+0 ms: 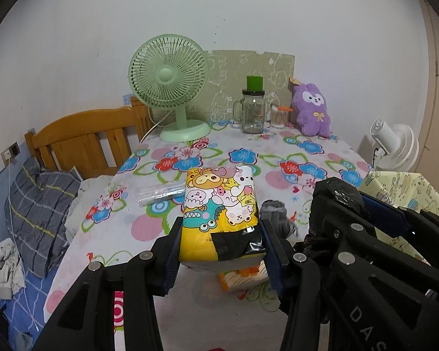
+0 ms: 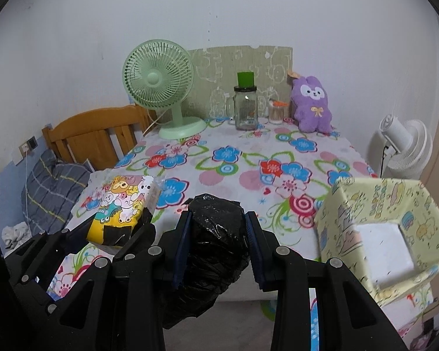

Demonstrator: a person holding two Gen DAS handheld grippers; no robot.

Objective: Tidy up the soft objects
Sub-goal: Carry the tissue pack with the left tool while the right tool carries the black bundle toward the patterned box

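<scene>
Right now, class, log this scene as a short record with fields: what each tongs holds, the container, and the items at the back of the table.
left tongs: shut on cartoon tissue pack
right tongs: shut on black plastic bag
container: open yellow fabric box, right of the bag
table cover: floral cloth
back row: green fan, glass jar, purple plush

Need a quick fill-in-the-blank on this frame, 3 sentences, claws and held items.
1. The left claw is shut on a cartoon-print pack whose main colour is ____.
2. The right claw is shut on a crumpled plastic bag coloured ____.
3. The plush toy by the wall is ____ in colour.

Missing words: yellow; black; purple
</scene>
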